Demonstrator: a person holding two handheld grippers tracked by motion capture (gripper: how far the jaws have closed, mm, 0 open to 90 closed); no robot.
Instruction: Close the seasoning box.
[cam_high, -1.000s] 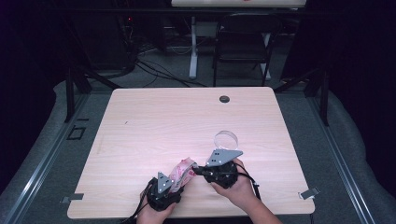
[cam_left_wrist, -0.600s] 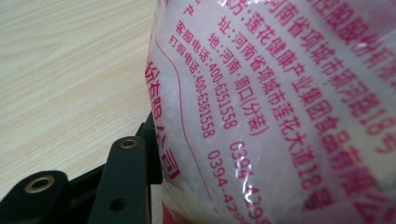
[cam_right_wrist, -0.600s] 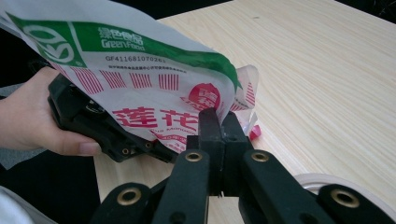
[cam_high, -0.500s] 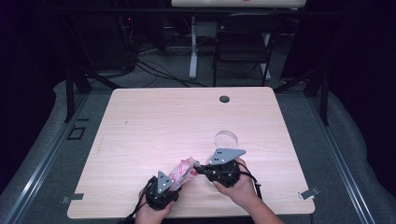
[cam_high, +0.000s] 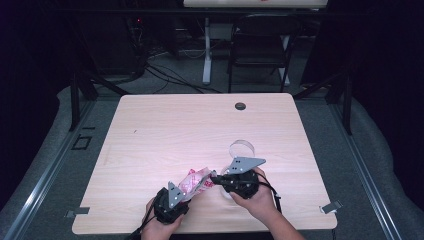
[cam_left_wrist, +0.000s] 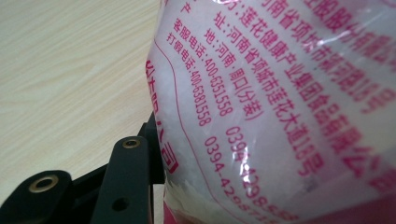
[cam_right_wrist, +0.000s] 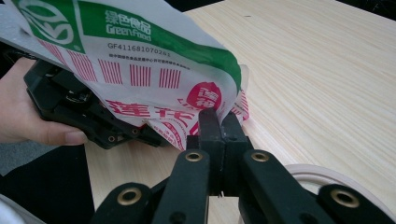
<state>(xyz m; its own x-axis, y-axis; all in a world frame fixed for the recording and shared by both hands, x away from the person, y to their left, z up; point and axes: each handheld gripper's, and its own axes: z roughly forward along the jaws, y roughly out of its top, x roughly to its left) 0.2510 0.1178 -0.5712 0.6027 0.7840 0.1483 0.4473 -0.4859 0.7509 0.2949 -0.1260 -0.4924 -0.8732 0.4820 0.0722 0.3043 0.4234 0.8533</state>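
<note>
A plastic food bag (cam_high: 195, 181) printed in pink with a green band, holding white grains, hangs between both grippers near the table's front edge. My left gripper (cam_high: 184, 194) holds the bag's (cam_left_wrist: 280, 102) bulging body, which presses against its black finger (cam_left_wrist: 126, 177). Its jaws have just been closing with the bag between them. My right gripper (cam_right_wrist: 218, 123) is shut on a lower corner of the bag (cam_right_wrist: 140, 70). In the high view the right gripper (cam_high: 214, 179) points left toward the bag. The left gripper (cam_right_wrist: 84, 112) and its hand (cam_right_wrist: 28, 107) sit behind the bag.
A clear round dish (cam_high: 242, 148) stands on the wooden table (cam_high: 165, 130) just beyond the right gripper, and a pale rim (cam_right_wrist: 322, 175) shows below its jaws. A cable hole (cam_high: 240, 106) lies near the far edge. A chair (cam_high: 260, 45) stands behind the table.
The left hand has shifted slightly at the bag. The right hand and the pinched corner have stayed where they were.
</note>
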